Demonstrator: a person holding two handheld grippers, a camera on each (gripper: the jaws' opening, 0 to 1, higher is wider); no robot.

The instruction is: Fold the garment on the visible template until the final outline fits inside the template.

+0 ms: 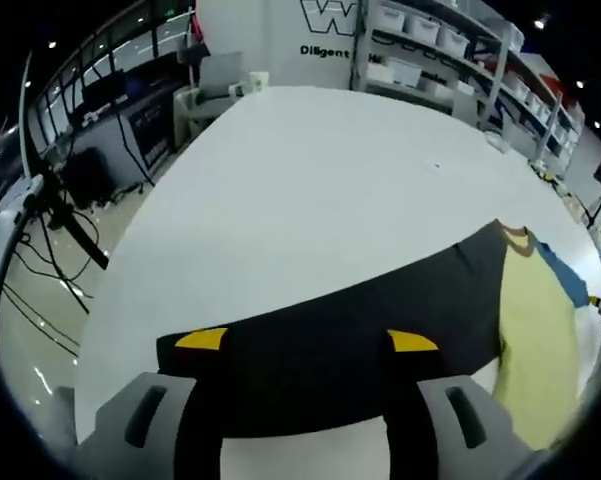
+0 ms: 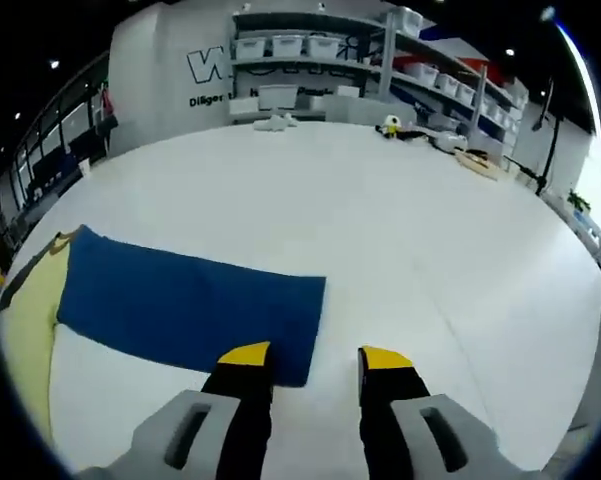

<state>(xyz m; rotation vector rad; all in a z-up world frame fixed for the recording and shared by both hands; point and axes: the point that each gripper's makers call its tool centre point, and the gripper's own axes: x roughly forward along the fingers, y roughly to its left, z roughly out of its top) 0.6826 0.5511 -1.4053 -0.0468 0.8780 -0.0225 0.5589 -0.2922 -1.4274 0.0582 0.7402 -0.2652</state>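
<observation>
In the left gripper view, the left gripper hovered with its yellow-tipped jaws spread apart and nothing between them, over the near edge of the white tabletop. Just beyond the tips lay the garment's black sleeve, spread flat along that near edge, its end toward the tabletop's left side. To the right the sleeve joined the yellow body panel, with the dark collar at the top of that panel and a strip of blue sleeve past it by the right edge. Farther on, the tabletop ran bare to its far edge, where a grey chair stood; behind it rose shelving with white bins, and a black tripod stood on the floor off the left edge.

In the right gripper view, the right gripper also had its jaws parted and empty, the left tip just over the near corner of the blue sleeve. That sleeve lay flat, stretching away toward the left edge, where it met the yellow panel. Beyond, the white tabletop was open up to small clutter at its far edge and the shelves behind.
</observation>
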